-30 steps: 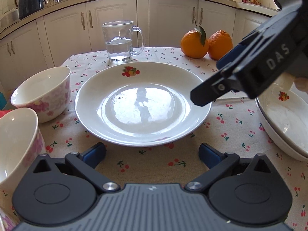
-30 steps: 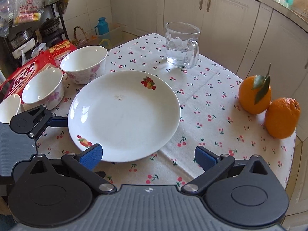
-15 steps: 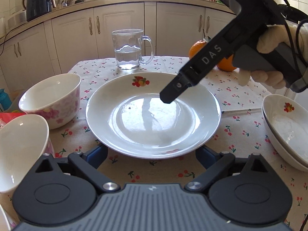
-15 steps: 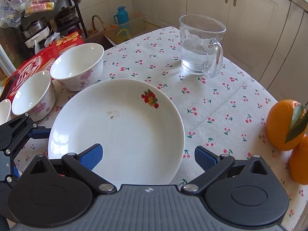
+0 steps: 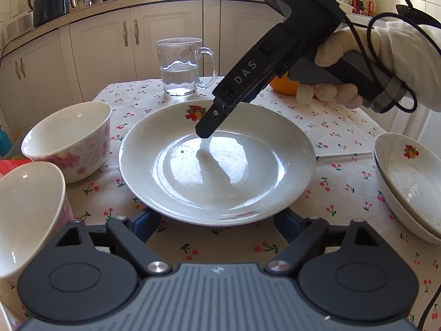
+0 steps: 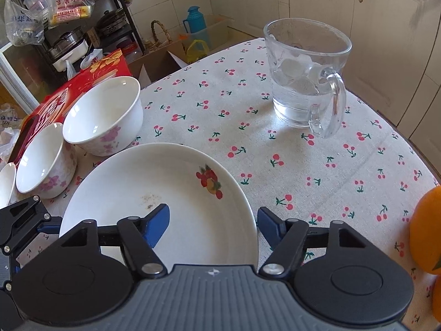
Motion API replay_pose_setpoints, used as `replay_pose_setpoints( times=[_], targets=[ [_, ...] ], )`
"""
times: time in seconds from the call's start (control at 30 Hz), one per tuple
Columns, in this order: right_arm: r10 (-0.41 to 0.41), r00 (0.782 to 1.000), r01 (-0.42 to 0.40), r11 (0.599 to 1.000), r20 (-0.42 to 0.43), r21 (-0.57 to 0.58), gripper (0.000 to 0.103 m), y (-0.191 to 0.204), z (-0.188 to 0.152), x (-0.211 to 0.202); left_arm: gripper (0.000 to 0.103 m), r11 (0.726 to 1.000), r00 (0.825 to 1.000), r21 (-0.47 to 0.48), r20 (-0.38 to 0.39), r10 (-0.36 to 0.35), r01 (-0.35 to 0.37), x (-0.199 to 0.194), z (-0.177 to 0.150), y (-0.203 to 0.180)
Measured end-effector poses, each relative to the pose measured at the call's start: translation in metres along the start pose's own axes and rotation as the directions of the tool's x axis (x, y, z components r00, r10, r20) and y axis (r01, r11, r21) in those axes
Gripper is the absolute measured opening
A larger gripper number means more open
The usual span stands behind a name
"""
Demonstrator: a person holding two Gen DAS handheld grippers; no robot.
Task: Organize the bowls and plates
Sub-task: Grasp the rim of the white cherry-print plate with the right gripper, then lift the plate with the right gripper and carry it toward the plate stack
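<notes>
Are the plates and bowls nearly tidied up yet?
Only a little. Two plates already sit stacked at the right. Now the open right gripper straddles the big plate's rim, not yet holding it; the left gripper waits open. Three bowls stand separate, unstacked.

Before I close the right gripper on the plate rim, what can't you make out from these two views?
- Left wrist view: the orange is mostly hidden behind the right gripper; a second orange cannot be confirmed there.
- Left wrist view: the stacked plates at right are cut off by the edge; their count is unclear.
- Right wrist view: the plate near rim is hidden under the gripper body, so finger contact is unclear.
- Right wrist view: the smallest bowl is cut off at left.
</notes>
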State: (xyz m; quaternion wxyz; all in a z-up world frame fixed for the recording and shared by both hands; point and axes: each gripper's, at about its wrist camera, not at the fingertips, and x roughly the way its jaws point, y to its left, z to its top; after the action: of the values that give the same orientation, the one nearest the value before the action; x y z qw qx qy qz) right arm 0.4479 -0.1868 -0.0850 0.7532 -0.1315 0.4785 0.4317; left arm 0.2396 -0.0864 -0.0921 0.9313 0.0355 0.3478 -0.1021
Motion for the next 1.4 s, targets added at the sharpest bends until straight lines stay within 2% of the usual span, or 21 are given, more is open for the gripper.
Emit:
replay_pose_setpoints(
  times=[0.2, 0.4, 0.7, 1.03, 1.4],
  targets=[
    [0.076, 0.997, -0.076, 0.997, 0.004, 0.006, 0.072, -0.006, 0.004, 0.002, 0.088, 1.0, 1.0, 0.008, -0.002, 0.0, 0.0, 0.0, 0.0, 0.0],
    [0.111, 0.994, -0.112, 0.993, 0.01, 0.033, 0.072, -0.011, 0.002, -0.001, 0.087, 0.999, 1.0, 0.033, -0.011, -0.003, 0.003, 0.0, 0.0, 0.0],
    [0.125, 0.992, -0.126, 0.988, 0.024, 0.093, 0.073, -0.007, -0.009, -0.008, 0.087, 0.997, 0.999, 0.065, -0.04, -0.037, 0.04, -0.008, -0.002, 0.002],
    [0.14, 0.99, -0.142, 0.981, 0.021, 0.131, 0.073, 0.014, -0.031, -0.02, 0.087, 0.99, 0.996, 0.12, -0.07, -0.058, 0.066, -0.03, -0.011, 0.004],
    [0.12, 0.991, -0.129, 0.977, 0.065, 0.17, 0.073, 0.045, -0.052, -0.06, 0.087, 0.978, 0.993, 0.176, -0.061, -0.103, 0.112, -0.068, -0.014, -0.004]
  ],
)
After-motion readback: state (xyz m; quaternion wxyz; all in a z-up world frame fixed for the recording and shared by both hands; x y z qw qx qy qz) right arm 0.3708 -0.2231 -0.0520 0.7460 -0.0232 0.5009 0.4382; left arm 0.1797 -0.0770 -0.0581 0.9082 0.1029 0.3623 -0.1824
